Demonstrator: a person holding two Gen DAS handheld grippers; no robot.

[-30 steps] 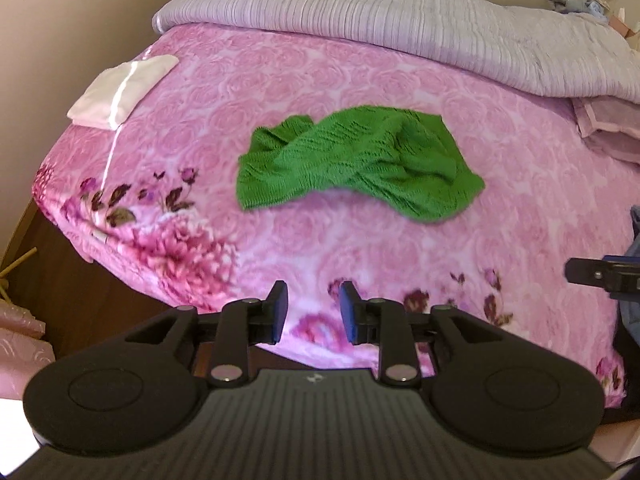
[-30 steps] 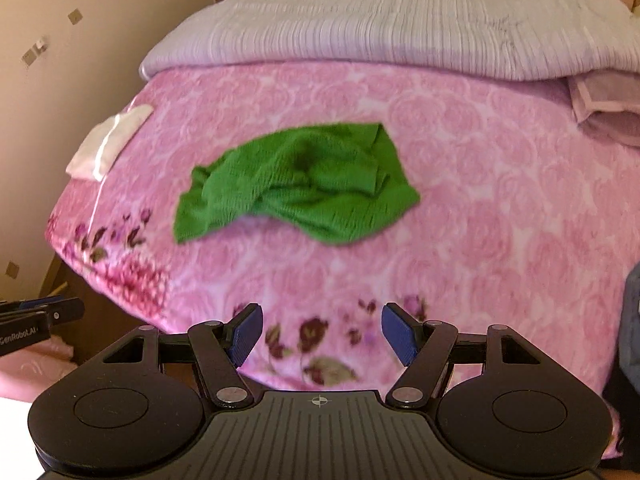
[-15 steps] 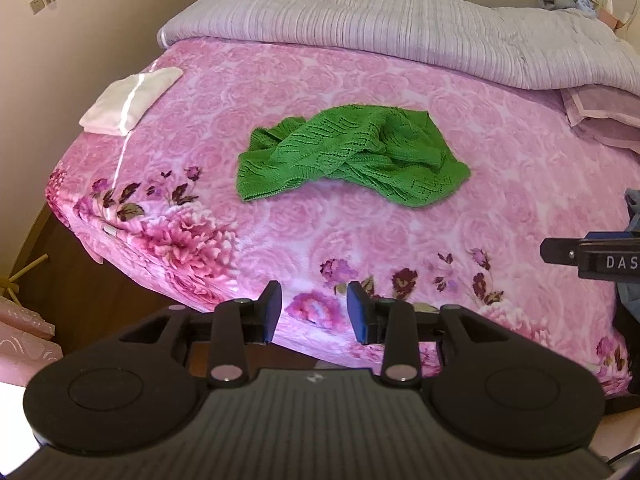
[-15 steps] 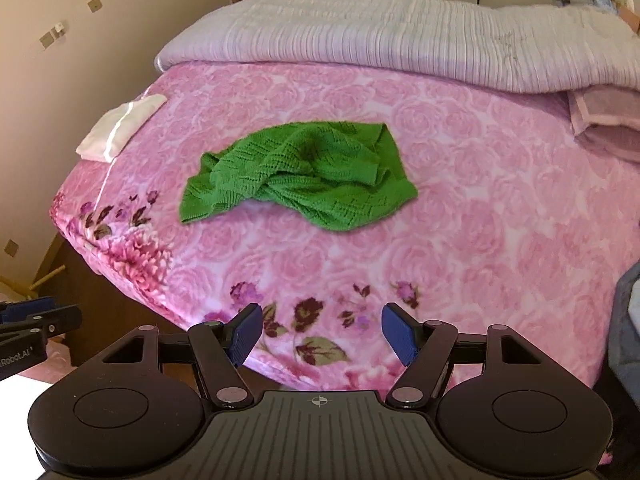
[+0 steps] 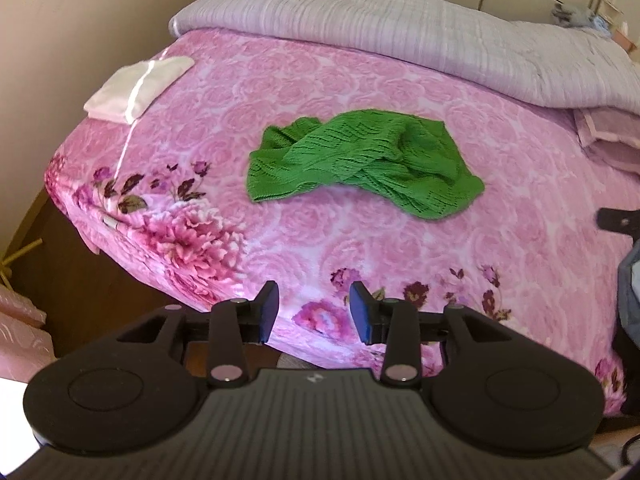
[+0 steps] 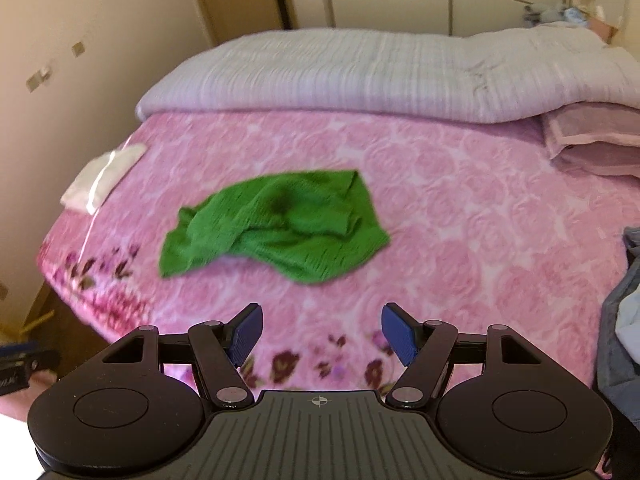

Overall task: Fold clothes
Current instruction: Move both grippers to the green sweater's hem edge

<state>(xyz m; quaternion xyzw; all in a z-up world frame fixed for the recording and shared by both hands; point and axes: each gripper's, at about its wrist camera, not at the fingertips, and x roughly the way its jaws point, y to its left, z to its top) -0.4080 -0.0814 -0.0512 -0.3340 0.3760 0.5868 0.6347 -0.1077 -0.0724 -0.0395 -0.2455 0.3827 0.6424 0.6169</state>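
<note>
The left gripper point(image 5: 314, 307) hangs over the near edge of the bed point(image 5: 360, 240) with its blue pads a moderate gap apart and nothing between them. The right gripper point(image 6: 319, 334) is also over that near edge, its pads spread wide and empty.

Beyond both grippers, a crumpled green knit sweater point(image 5: 360, 166) lies in a twisted heap near the middle of the bed, on the pink rose-patterned blanket point(image 5: 340, 76), well apart from either gripper. At the bed's far left edge, left of the sweater, sits a folded white cloth point(image 5: 138, 88). Along the far side of the bed, behind the sweater, runs a rolled pale lilac quilt point(image 5: 400, 20). To the sweater's far right lies a folded pink cloth point(image 6: 592, 140).
</note>
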